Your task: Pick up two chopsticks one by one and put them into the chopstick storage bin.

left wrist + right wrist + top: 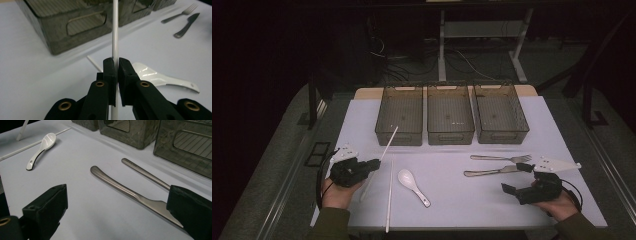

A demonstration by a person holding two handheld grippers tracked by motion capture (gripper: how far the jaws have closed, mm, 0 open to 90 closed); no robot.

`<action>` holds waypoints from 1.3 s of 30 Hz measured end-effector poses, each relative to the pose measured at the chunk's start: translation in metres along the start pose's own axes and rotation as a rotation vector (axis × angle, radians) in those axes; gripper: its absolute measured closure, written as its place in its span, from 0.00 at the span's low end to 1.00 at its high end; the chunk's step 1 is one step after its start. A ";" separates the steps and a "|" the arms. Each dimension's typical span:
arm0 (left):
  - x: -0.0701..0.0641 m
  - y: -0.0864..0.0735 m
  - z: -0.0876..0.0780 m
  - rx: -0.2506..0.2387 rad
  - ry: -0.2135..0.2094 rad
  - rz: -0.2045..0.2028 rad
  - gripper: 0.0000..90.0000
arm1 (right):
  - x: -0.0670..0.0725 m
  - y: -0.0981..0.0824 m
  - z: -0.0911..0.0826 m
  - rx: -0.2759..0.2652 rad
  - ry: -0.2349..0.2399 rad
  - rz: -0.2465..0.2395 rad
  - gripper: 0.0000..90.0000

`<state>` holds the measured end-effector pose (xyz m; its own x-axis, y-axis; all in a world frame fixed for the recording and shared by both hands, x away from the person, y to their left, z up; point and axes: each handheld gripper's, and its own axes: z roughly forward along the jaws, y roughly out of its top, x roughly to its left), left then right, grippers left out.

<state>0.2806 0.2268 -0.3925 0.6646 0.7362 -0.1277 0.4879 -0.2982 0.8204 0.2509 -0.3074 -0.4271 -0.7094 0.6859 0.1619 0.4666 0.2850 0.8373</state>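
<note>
Left gripper (374,164) clamps 1 white chopstick (115,37) near the table's (452,200) left edge, tip angled toward the left bin (399,116) at the far edge. Right gripper (115,215) waits wide open over the knife (125,191). Sorting underway; next, I'd judge, carry the chopstick over that bin's rim and let go.
</note>
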 end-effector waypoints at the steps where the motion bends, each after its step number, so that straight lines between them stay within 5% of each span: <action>1: 0.000 0.002 0.000 -0.006 -0.005 0.001 0.94 | 0.000 0.000 0.000 0.000 0.001 -0.001 0.04; 16: 0.002 0.050 0.003 -0.132 -0.021 0.035 0.94 | -0.001 0.000 0.001 0.001 0.000 0.005 0.04; 39: 0.031 0.153 0.031 -0.179 -0.010 0.092 0.94 | -0.001 -0.001 -0.001 -0.008 0.009 0.015 0.04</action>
<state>0.3930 0.1856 -0.2884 0.7080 0.7043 -0.0522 0.3169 -0.2507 0.9147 0.2513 -0.3090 -0.4277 -0.7069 0.6843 0.1791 0.4732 0.2693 0.8388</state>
